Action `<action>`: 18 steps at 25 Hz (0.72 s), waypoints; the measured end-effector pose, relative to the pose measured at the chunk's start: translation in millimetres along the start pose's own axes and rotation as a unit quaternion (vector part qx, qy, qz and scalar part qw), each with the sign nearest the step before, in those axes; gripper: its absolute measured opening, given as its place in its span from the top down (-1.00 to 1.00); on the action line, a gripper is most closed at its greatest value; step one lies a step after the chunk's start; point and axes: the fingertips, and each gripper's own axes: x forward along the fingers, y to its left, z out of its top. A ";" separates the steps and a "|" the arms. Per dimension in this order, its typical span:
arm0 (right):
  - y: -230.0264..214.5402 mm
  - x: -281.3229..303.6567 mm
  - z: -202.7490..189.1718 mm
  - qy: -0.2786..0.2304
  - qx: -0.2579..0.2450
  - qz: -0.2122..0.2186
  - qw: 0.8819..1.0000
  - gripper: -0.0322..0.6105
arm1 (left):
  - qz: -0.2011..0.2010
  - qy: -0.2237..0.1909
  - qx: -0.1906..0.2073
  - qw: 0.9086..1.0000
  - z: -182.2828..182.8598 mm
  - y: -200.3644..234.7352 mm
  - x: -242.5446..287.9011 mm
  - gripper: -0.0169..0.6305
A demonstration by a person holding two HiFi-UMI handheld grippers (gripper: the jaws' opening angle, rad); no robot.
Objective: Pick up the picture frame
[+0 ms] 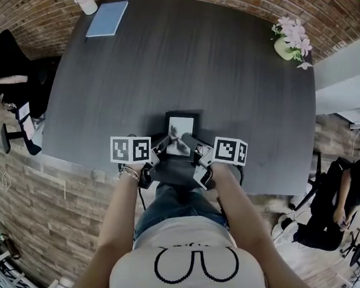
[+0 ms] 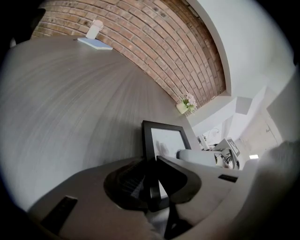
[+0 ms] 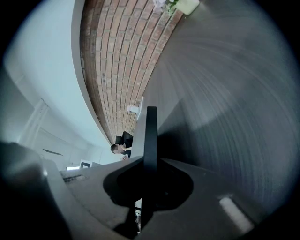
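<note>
The picture frame [image 1: 180, 129] is black with a pale picture and sits at the near edge of the dark table [image 1: 174, 71]. My left gripper [image 1: 161, 147] is shut on its left side rail. In the left gripper view the black rail [image 2: 149, 140] runs up from between my jaws [image 2: 154, 186]. My right gripper [image 1: 192, 146] is shut on the frame's right side. In the right gripper view the frame [image 3: 151, 133] shows edge-on, clamped between the jaws [image 3: 149, 165]. I cannot tell whether the frame rests on the table.
A white mug [image 1: 86, 2] and a blue notebook [image 1: 107, 18] lie at the table's far left corner. A pot of pink flowers [image 1: 290, 41] stands at the far right. Brick flooring surrounds the table. Seated people are off to both sides.
</note>
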 end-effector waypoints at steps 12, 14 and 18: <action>10.6 -7.3 6.1 -0.016 -0.018 0.011 1.000 0.83 | 0.028 -0.050 0.038 0.998 19.1 -11.4 -17.0 0.27; 16.1 -9.7 8.6 -0.023 -0.026 0.015 0.999 0.83 | 0.033 -0.061 0.045 0.997 22.7 -12.7 -21.4 0.27; 29.6 -17.5 16.1 -0.037 -0.047 0.028 0.998 0.83 | 0.036 -0.089 0.056 0.994 34.7 -20.2 -29.2 0.27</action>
